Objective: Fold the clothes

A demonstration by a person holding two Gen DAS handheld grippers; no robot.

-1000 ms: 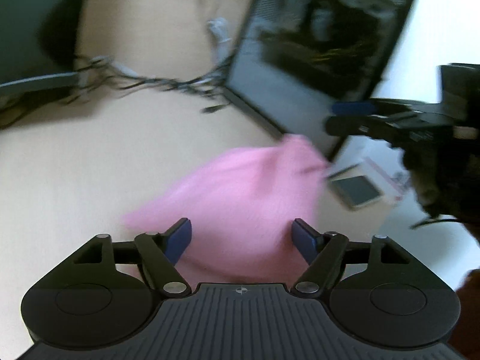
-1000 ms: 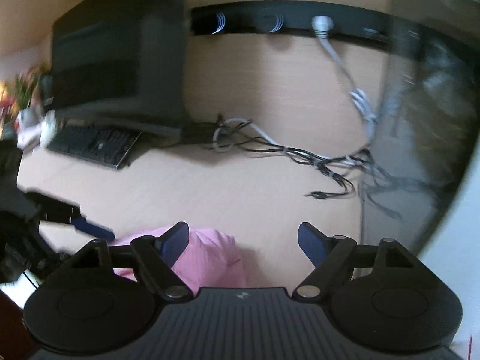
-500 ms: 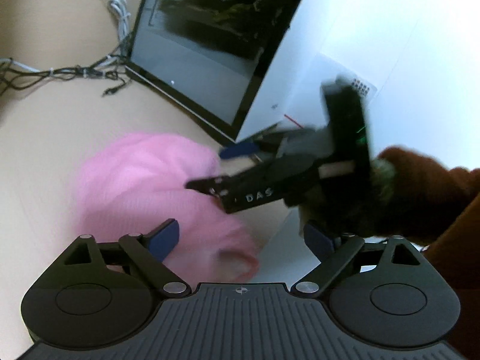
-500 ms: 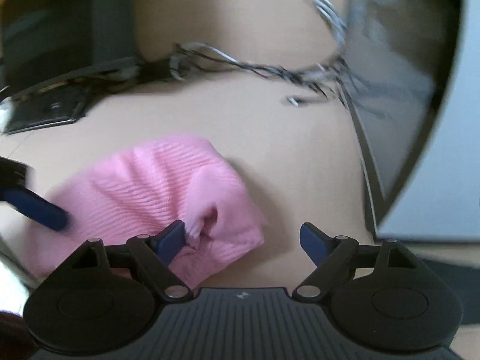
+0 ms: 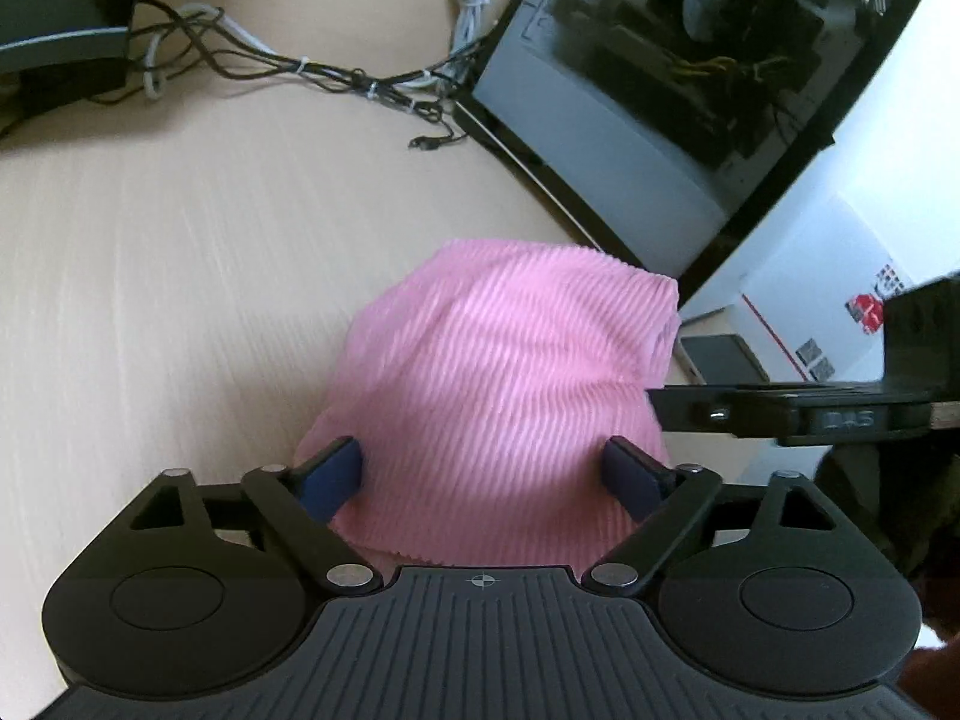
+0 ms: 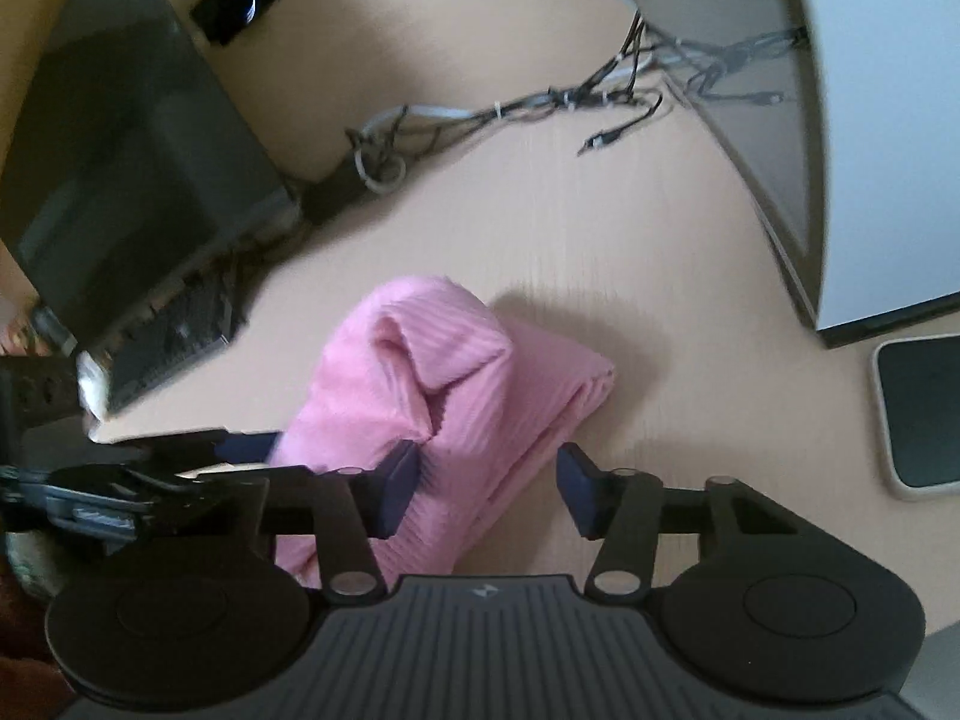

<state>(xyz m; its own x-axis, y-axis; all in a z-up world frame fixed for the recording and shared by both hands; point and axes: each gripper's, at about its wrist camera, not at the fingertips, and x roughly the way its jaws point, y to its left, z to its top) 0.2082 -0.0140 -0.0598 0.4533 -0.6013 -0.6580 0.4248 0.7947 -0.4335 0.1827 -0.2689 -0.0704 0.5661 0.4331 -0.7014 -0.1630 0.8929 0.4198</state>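
Note:
A pink ribbed cloth (image 5: 504,384) lies bunched in a folded heap on the light wooden desk (image 5: 180,270). My left gripper (image 5: 483,477) is open, its two blue pads straddling the near end of the heap. In the left wrist view my right gripper (image 5: 690,411) reaches in from the right, level with the cloth's right side. In the right wrist view the cloth (image 6: 456,384) shows a raised fold on top, and my right gripper (image 6: 487,489) is open over its near right edge. My left gripper (image 6: 240,447) sits at the cloth's left side.
A glass-sided computer case (image 5: 660,90) stands close behind the cloth on the right. Tangled cables (image 5: 336,69) run across the back of the desk. A monitor (image 6: 120,150) and keyboard (image 6: 168,348) are at the left, a phone (image 6: 918,414) at the right.
Both grippers swung around and came in close to the cloth. It now lies in a tighter heap, with the left gripper's pads either side of it and the right gripper at its right edge.

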